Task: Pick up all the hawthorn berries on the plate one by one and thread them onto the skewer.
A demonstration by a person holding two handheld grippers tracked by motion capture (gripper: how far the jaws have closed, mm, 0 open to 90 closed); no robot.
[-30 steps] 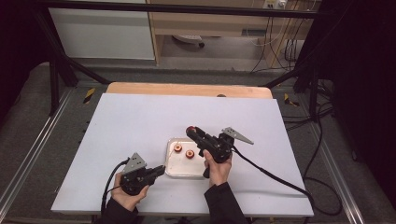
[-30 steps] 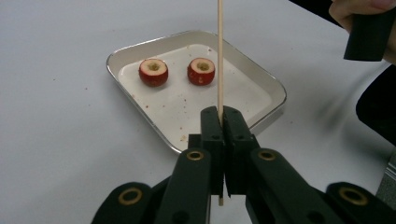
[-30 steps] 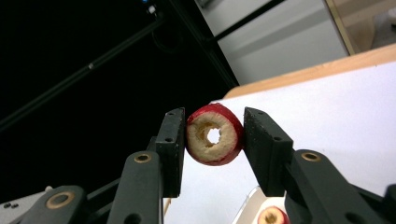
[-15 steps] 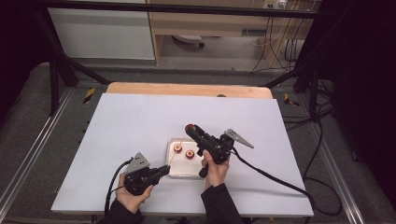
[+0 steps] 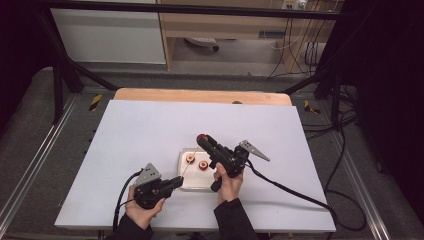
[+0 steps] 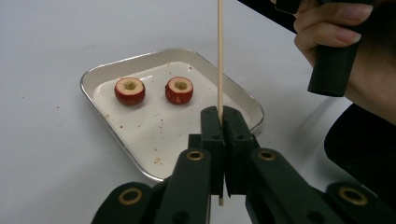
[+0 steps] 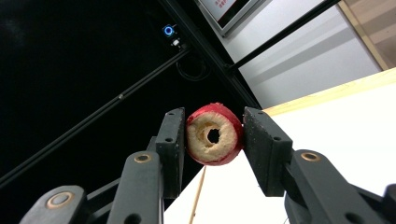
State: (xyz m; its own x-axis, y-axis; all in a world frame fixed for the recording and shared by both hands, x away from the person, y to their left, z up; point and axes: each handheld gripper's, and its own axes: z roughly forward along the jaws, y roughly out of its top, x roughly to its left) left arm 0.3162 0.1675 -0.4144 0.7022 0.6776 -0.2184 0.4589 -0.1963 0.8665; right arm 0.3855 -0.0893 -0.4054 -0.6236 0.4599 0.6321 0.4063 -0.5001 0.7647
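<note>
Two tools work together: left tool (image 6: 219, 121) clamped on skewer (image 6: 219, 56), tip up; right tool (image 7: 212, 135) clamped on cored red fruit (image 7: 214, 134), hole lined up for threading. Two more fruits (image 6: 130, 90) wait in tray (image 6: 116, 135), far side.

A thin wooden skewer (image 6: 220, 56) stood upright, clamped near its lower end. A cored red fruit slice (image 7: 214, 134) with pale flesh and a hole through its middle was held raised above the table, its cut face toward the camera.
</note>
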